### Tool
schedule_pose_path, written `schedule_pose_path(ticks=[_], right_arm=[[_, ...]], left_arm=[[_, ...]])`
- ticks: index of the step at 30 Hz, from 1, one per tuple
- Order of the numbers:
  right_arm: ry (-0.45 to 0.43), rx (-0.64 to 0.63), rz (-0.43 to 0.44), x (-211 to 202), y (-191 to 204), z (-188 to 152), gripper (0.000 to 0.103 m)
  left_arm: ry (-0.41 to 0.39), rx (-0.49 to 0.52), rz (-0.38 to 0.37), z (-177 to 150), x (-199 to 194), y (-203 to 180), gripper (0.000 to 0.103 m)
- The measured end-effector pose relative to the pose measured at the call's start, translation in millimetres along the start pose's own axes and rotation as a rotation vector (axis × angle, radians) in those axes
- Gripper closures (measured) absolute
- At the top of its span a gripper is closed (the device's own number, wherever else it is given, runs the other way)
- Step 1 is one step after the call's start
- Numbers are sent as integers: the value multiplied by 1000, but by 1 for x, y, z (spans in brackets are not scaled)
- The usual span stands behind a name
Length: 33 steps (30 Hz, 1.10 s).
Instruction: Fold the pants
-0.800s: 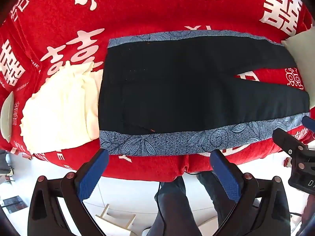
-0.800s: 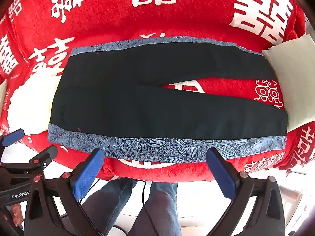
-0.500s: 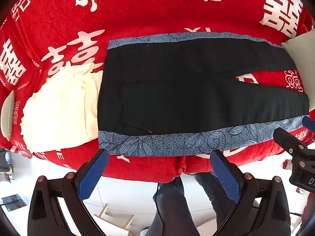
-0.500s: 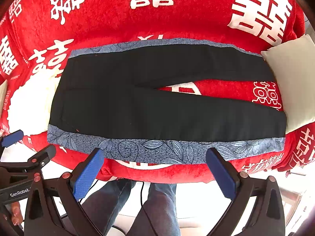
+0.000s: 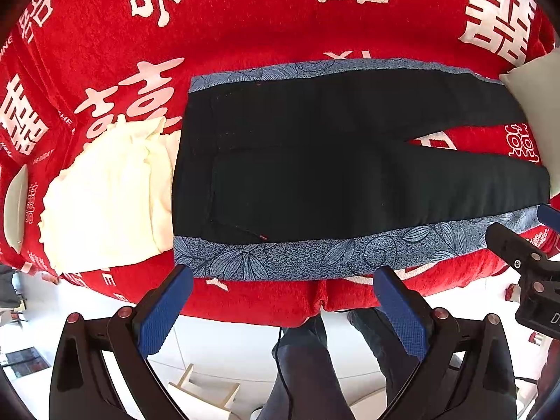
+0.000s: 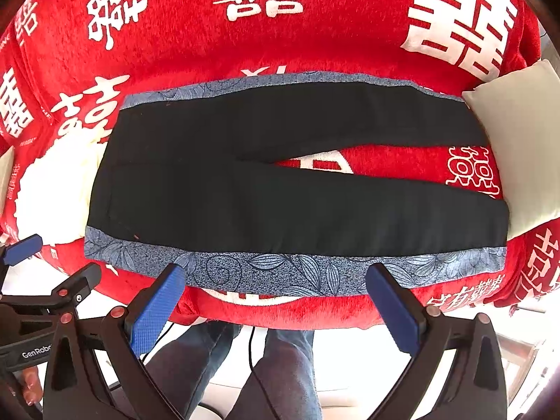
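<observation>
We see the black pants spread flat on the red blanket, waistband left. Our left gripper and right gripper hover at the near hem, jaws wide and empty.

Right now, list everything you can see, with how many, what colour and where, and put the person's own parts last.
Pants: one, black with blue leaf-print side bands, spread flat on the blanket, waist at the left.
Blanket: one, red with white characters, under everything.
Cream cloth: one, crumpled, left of the pants' waist.
Pillow: one, off-white, at the leg ends on the right.
Left gripper: one, black with blue pads, jaws wide open over the near band, holding nothing.
Right gripper: one, same, jaws wide open and empty.
Person's legs: two, dark trousers, below the blanket's edge.
</observation>
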State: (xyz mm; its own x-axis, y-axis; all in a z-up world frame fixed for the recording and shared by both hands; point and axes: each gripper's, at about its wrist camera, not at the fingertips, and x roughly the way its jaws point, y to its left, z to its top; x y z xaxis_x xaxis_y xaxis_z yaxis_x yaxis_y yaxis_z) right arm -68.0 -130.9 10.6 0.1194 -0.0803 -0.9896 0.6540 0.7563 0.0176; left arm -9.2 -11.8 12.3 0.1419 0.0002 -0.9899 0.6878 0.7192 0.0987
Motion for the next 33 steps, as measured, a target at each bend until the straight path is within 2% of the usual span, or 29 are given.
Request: schedule_pose_path(ticks=[9, 12, 16, 20, 24, 30, 31, 33], right_arm=[[-15, -4, 15, -2, -7, -4, 0], [-21, -20, 10, -3, -9, -5, 0], [-26, -39, 58, -2, -15, -8, 0], [33, -62, 82, 1, -18, -12, 0], [37, -88, 71, 4, -22, -15, 0], [37, -38, 58, 11, -29, -16, 0], [34, -28, 69, 12, -30, -16, 0], [22, 23, 145, 18, -33, -19, 0]], left_arm=[[-49, -23, 17, -2, -6, -7, 0], [-37, -47, 18, -2, -8, -8, 0], [-33, -76, 40, -4, -11, -12, 0], [-42, -112, 70, -9, -11, -16, 0], [-14, -126, 109, -15, -5, -22, 0], [-24, -128, 60, -18, 4, -14, 0], [-24, -133, 46, -18, 8, -9, 0], [-30, -170, 9, -20, 21, 5, 0]])
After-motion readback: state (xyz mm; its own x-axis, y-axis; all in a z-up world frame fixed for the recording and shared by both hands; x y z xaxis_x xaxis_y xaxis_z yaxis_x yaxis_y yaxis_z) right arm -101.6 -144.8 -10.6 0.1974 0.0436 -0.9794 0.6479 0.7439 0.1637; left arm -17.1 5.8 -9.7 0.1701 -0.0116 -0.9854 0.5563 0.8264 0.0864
